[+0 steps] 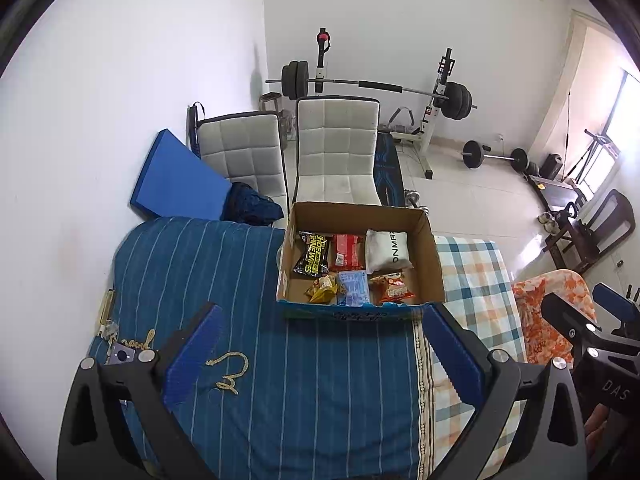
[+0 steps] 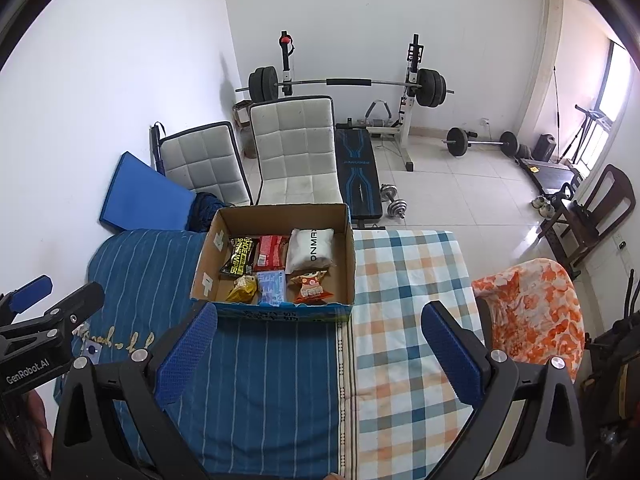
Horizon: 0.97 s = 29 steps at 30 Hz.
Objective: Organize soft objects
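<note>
An open cardboard box (image 1: 430, 240) (image 2: 348, 240) sits on the cloth-covered surface ahead of both grippers. It holds several soft packets: a black shoe-wipes pack (image 1: 312, 254) (image 2: 239, 256), a red pack (image 1: 347, 251) (image 2: 271, 253), a white pouch (image 1: 388, 250) (image 2: 312, 249), a yellow snack bag (image 1: 322, 290) (image 2: 243, 289), a blue pack (image 1: 353, 288) (image 2: 271, 286) and an orange snack bag (image 1: 394, 286) (image 2: 312, 286). My left gripper (image 1: 320, 348) is open and empty, short of the box. My right gripper (image 2: 320, 344) is open and empty, short of the box's right corner.
A blue striped cloth (image 1: 180, 272) (image 2: 140, 264) and a checked cloth (image 1: 472, 276) (image 2: 404, 280) cover the surface. An orange floral cloth (image 2: 532, 312) lies at the right edge. Two grey chairs (image 1: 336, 152), a blue mat (image 1: 176, 176) and a barbell rack (image 2: 344, 84) stand behind.
</note>
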Available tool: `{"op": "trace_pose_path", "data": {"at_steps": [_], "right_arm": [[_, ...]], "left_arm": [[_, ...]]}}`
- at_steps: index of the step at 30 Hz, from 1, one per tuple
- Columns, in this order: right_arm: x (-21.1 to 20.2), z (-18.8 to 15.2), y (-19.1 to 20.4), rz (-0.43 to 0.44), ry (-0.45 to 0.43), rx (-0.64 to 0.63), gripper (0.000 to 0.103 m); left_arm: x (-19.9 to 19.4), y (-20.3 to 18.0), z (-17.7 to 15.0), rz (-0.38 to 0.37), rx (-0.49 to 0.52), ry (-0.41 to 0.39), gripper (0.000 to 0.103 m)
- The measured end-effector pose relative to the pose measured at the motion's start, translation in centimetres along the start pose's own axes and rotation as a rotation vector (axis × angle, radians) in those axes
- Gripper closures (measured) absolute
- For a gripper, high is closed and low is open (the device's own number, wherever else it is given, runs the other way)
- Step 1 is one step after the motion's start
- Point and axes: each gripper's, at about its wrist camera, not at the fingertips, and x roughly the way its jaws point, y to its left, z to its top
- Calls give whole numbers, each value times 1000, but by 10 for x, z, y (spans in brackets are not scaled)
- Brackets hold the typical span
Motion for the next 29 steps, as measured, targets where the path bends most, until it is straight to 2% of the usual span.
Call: {"op": "trace_pose_path", "data": {"at_steps": [23,29], "right_arm": [[6,-5,2,6,7,-12,0],[4,-11,4,14,11,-12,0]], "left_arm": [[3,1,0,8,15,8,1],[0,4,-1,-14,15,-1,1]]}}
